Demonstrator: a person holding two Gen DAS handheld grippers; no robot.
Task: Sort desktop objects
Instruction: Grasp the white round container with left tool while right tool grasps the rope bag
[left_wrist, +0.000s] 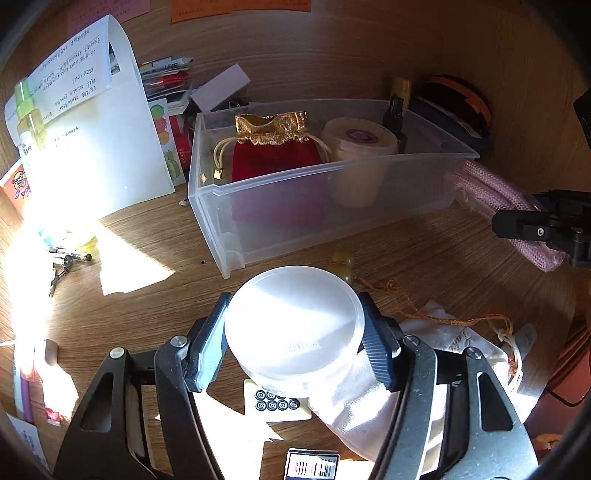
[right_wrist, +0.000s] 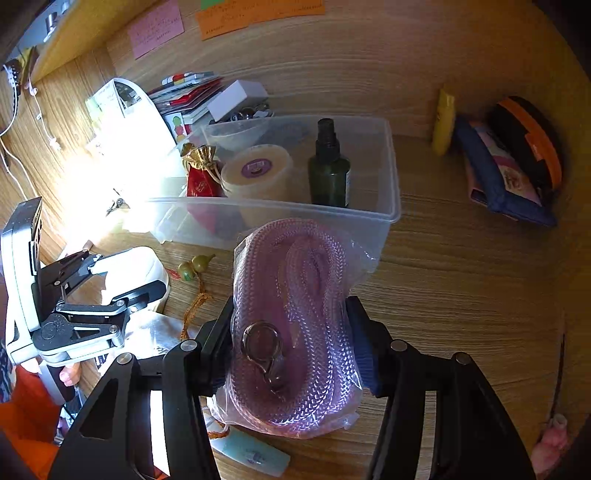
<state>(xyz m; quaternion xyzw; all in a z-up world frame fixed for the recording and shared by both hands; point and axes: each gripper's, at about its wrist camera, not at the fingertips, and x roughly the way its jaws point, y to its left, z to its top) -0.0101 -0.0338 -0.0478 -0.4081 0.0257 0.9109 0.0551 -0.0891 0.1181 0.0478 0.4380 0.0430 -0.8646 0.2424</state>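
Left claw (left_wrist: 293, 341) clamps the rigid, slick white jar (left_wrist: 293, 328) by its sides; right claw (right_wrist: 290, 347) squeezes the soft, slippery bagged pink cord (right_wrist: 295, 317) mid-bundle.

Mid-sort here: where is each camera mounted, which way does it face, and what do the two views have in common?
Left wrist: sits on the left gripper, looking forward and down over the desk; its fingers clamp a white round tub, and the right gripper's tip shows at the right edge.
Right wrist: sits on the right gripper, facing the same way; it grips a bagged pink cord, with the left gripper at left.
Shared: the clear bin, red pouch, tub and cord.
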